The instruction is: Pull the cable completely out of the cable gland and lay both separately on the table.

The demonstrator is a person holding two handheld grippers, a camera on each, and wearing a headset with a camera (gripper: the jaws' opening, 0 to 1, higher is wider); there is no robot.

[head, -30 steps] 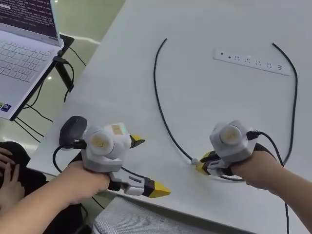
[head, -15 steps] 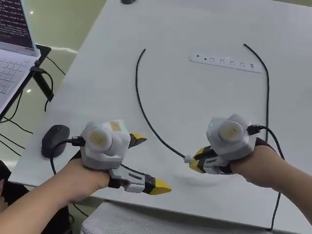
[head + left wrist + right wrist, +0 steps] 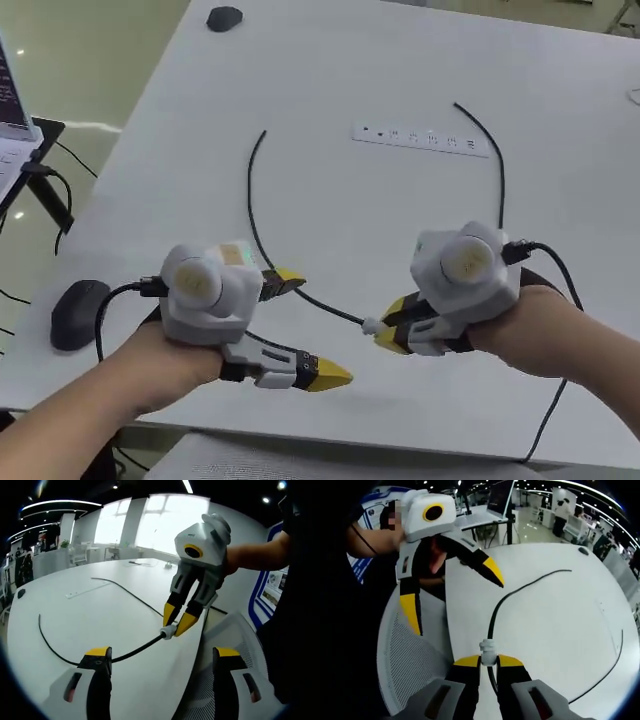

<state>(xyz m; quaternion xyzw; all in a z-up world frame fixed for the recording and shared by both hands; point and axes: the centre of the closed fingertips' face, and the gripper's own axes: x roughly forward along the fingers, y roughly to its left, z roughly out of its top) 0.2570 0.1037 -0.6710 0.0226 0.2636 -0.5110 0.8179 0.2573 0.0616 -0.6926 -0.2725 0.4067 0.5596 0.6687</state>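
A long black cable (image 3: 255, 215) curves across the white table (image 3: 330, 60), and its near end runs into a small white cable gland (image 3: 371, 325). My right gripper (image 3: 385, 332) is shut on the gland, held just above the table near the front edge. In the right gripper view the gland (image 3: 488, 650) sticks out past the yellow tips of the right gripper (image 3: 489, 662), with the cable (image 3: 495, 610) leading away. My left gripper (image 3: 318, 327) stands open to the left of the gland, its jaws on either side of the cable. The left gripper view shows the left gripper (image 3: 162, 652), the gland (image 3: 167, 630) and the right gripper (image 3: 180, 622).
A white power strip (image 3: 420, 138) lies at the back with a black lead (image 3: 495, 170) curving toward me on the right. A dark mouse (image 3: 224, 17) sits at the far edge. Another mouse (image 3: 75, 312) lies on the left. A mesh chair (image 3: 220, 462) is below the table's front edge.
The head view has panned, so everything sits further left. My right gripper has carried the gland end a little up and to the right. The left gripper stays open beside it.
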